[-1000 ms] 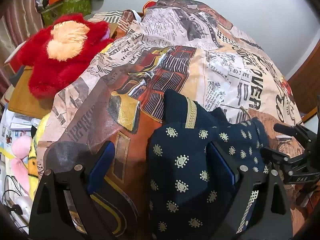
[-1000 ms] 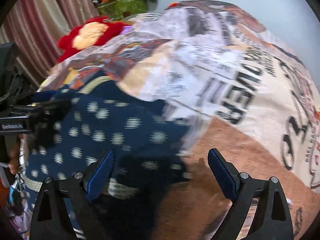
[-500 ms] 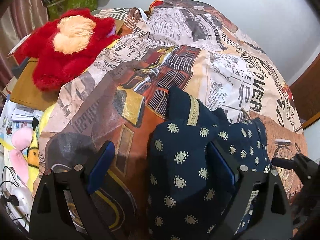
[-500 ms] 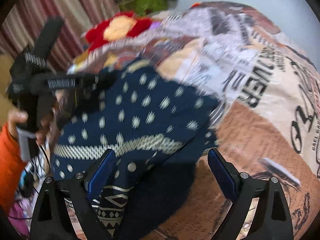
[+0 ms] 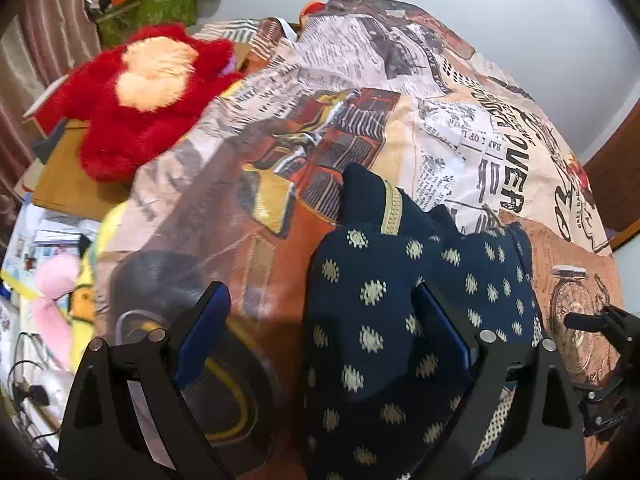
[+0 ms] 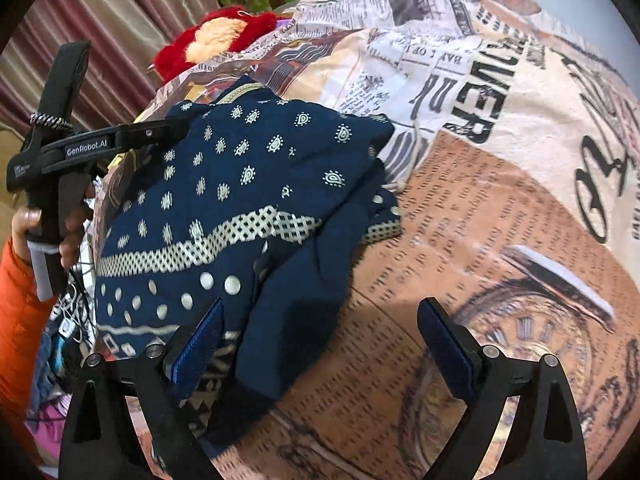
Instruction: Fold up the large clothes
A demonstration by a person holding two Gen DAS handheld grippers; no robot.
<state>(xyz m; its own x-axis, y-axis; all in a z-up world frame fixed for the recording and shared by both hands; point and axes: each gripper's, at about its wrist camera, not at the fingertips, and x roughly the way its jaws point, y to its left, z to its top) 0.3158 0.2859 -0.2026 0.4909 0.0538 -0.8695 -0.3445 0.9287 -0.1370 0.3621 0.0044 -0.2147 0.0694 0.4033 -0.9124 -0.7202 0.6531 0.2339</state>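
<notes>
1. A navy garment [image 6: 256, 200] with pale dots and a lattice band lies bunched in a heap on the bed, on top of a bedspread [image 6: 500, 208] printed with newspaper text and a clock face
2. The heap sits toward the near left corner of the bed as the right wrist view shows it, part of it folded over itself
3. The left gripper [image 5: 322, 328] is open, its fingers spread wide; its right finger [image 5: 438, 332] rests against the garment [image 5: 372, 320], while the left finger is over bare bedspread [image 5: 440, 128]
4. The right gripper [image 6: 320, 344] is also open and holds nothing; its left finger [image 6: 198, 344] is at the near edge of the garment and its right finger is over the bedspread
5. A red plush toy [image 5: 136, 92] lies beside the far left edge of the bed, well apart from the garment
6. A striped curtain [image 6: 100, 24] hangs beyond that side of the bed
</notes>
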